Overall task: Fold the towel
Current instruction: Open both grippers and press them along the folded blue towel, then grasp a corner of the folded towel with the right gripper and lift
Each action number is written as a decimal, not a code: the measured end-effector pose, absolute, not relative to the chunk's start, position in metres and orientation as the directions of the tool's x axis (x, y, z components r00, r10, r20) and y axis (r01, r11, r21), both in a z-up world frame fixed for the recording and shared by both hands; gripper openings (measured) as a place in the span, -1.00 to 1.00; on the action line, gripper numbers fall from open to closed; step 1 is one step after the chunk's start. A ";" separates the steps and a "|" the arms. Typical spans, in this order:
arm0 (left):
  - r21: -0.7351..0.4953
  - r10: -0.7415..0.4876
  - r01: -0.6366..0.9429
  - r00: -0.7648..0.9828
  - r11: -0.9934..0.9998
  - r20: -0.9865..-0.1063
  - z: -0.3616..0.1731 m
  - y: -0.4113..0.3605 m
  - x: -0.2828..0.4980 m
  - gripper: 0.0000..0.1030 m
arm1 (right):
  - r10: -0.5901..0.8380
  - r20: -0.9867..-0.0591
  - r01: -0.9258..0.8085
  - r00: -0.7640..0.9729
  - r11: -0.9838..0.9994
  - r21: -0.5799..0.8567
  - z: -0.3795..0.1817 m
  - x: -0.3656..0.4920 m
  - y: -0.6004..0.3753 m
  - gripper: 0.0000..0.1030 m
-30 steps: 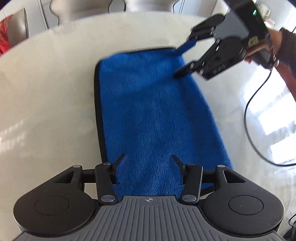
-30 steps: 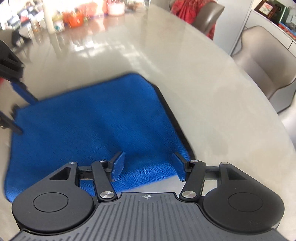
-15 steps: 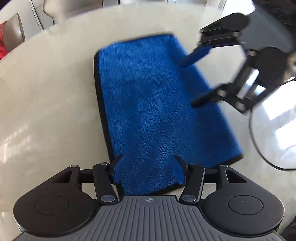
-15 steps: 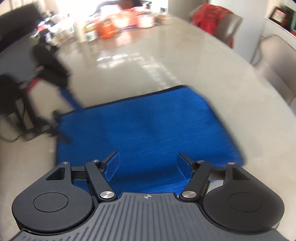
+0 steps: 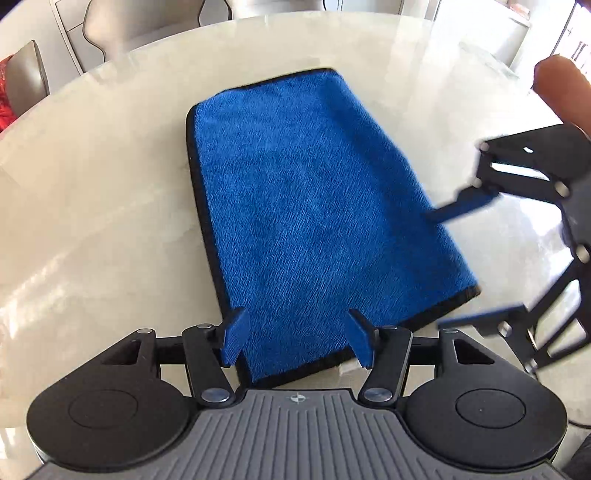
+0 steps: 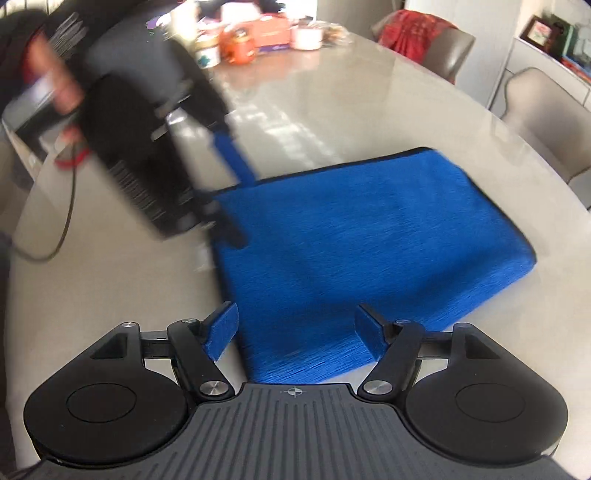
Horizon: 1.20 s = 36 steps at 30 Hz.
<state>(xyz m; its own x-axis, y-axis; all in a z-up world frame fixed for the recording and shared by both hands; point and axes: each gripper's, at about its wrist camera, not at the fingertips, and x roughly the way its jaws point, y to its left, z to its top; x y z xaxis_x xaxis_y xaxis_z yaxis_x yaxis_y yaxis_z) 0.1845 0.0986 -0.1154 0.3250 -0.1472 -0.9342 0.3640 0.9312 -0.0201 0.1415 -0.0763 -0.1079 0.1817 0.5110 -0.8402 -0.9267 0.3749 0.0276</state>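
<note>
While blue towel [image 5: 317, 206] lies flat on marble table [image 5: 110, 206], already folded to narrow rectangle, we hover between folds. Left gripper [image 5: 297, 341], jaws apart and just widened, straddles 6 o'clock hem; right gripper [image 6: 295, 336], likewise widened and empty, sits at towel's 4 o'clock. Next: we pinch near corners.

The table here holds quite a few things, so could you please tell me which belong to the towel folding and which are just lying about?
Belongs to the job:
- blue towel, flat on the table
- left gripper, open
- right gripper, open

Just lying about:
- orange jar and pink box at the far end
- chairs
- black cable
</note>
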 end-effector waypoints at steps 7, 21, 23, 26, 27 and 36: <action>-0.003 -0.139 0.358 0.355 0.934 -0.925 -0.120 0.098 0.178 0.20 | 0.488 -0.851 -0.873 0.196 0.482 0.075 -0.105 0.130 -0.084 0.41; -0.016 -0.134 0.220 0.534 0.975 -0.835 -0.102 0.126 0.126 0.35 | 0.575 -0.728 -0.415 0.374 0.806 0.422 -0.102 0.107 -0.133 0.59; -0.018 -0.149 0.242 0.536 0.970 -0.831 -0.105 0.130 0.122 0.35 | 0.577 -0.717 -0.347 0.391 0.814 0.465 -0.110 0.105 -0.141 0.53; -0.028 -0.157 0.250 0.513 0.968 -0.844 -0.110 0.136 0.119 0.35 | 0.591 -0.692 -0.221 0.414 0.803 0.554 -0.122 0.105 -0.162 0.19; -0.026 -0.151 0.245 0.507 0.969 -0.849 -0.111 0.137 0.118 0.35 | 0.595 -0.689 -0.199 0.413 0.797 0.570 -0.125 0.107 -0.165 0.10; -0.043 -0.159 0.248 0.472 0.968 -0.867 -0.122 0.138 0.118 0.35 | 0.586 -0.703 -0.175 0.403 0.803 0.570 -0.138 0.125 -0.158 -0.22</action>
